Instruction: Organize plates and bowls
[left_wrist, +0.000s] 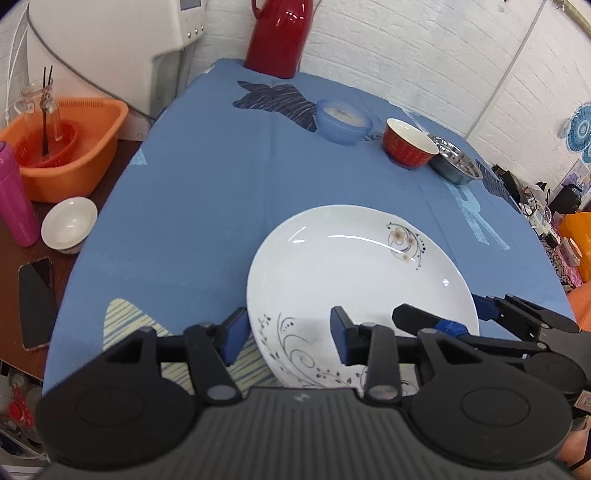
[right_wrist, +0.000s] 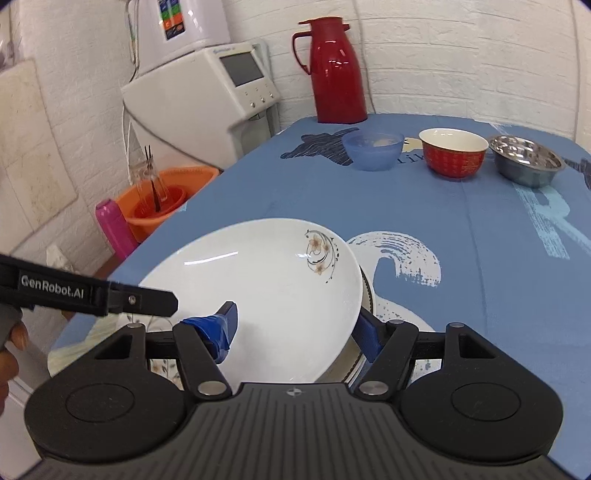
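A: Where's the plate (left_wrist: 354, 280)?

B: Dead ahead, twelve o'clock, tilted over a second plate (right_wrist: 373, 314). Left gripper (left_wrist: 288, 336) spread wide across the near-left rim; right gripper (right_wrist: 295, 328) spread across the near-right rim. Neither clenched. Both equally near.

A: Bowls?

B: Far, one o'clock.

Glossy white plate (left_wrist: 354, 273) (glazed ceramic), matt cloth tablecloth (left_wrist: 207, 192)

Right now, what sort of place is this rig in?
Probably a home kitchen or dining corner. A table under a blue cloth carries a white plate and three bowls, a red thermos stands by the brick wall, and a white water dispenser sits beside the table.
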